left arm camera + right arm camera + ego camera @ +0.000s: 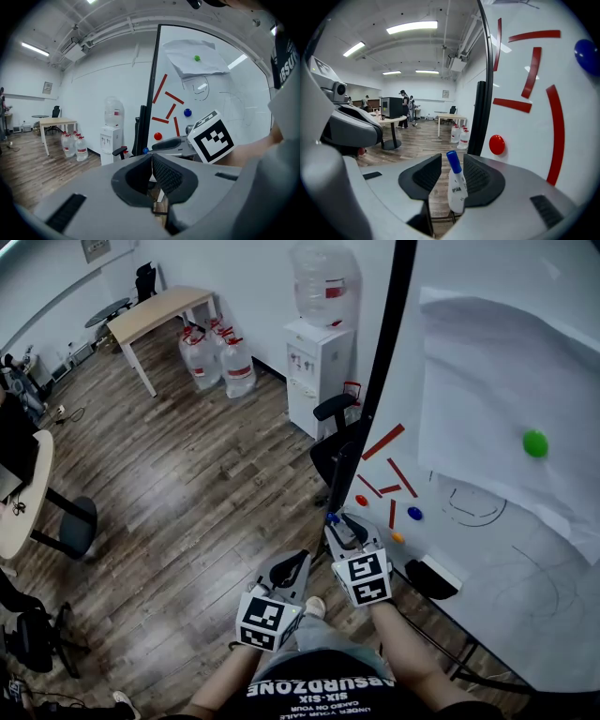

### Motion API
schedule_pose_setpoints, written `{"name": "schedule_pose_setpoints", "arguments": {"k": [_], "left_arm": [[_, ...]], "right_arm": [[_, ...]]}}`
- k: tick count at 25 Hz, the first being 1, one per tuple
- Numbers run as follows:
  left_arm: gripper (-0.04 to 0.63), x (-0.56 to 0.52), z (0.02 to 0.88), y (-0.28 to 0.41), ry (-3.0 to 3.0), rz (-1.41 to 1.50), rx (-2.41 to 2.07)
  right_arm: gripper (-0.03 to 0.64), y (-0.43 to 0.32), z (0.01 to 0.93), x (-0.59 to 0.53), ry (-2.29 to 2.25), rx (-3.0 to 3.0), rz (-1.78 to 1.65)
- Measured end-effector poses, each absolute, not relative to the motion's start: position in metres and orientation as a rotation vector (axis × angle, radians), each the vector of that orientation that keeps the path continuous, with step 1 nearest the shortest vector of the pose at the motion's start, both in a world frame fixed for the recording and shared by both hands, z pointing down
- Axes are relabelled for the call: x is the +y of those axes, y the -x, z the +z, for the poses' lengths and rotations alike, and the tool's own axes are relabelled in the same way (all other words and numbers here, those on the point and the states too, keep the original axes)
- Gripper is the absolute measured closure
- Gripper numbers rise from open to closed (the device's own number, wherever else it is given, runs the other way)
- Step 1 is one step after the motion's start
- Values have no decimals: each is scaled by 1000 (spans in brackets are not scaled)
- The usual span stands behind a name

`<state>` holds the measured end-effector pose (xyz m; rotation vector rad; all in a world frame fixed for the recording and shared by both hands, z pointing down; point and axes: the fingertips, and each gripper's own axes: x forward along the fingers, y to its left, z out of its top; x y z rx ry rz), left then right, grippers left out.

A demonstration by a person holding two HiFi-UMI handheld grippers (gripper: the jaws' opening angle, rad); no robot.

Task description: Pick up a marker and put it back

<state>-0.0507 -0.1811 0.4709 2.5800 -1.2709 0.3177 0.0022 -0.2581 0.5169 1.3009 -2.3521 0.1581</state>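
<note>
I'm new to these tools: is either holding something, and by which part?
The right gripper holds a marker by its white barrel, blue cap sticking out. The left gripper is shut, empty.

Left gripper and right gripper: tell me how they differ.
The right gripper is closed on a blue-capped marker, which stands tilted between its jaws. The left gripper has its jaws together with nothing between them. In the head view the right gripper sits closer to the whiteboard, and the left gripper is farther from it. Both have dark ribbed pads.
</note>
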Motion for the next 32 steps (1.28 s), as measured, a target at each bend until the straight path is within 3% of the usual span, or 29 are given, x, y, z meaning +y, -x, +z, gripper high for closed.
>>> {"name": "schedule_pose_setpoints", "arguments": {"k": [32], "left_arm": [[586,-183,481,61,-2534,328,-1302]], "right_arm": [[541,1,523,-266,-1254,-2286,100]]}}
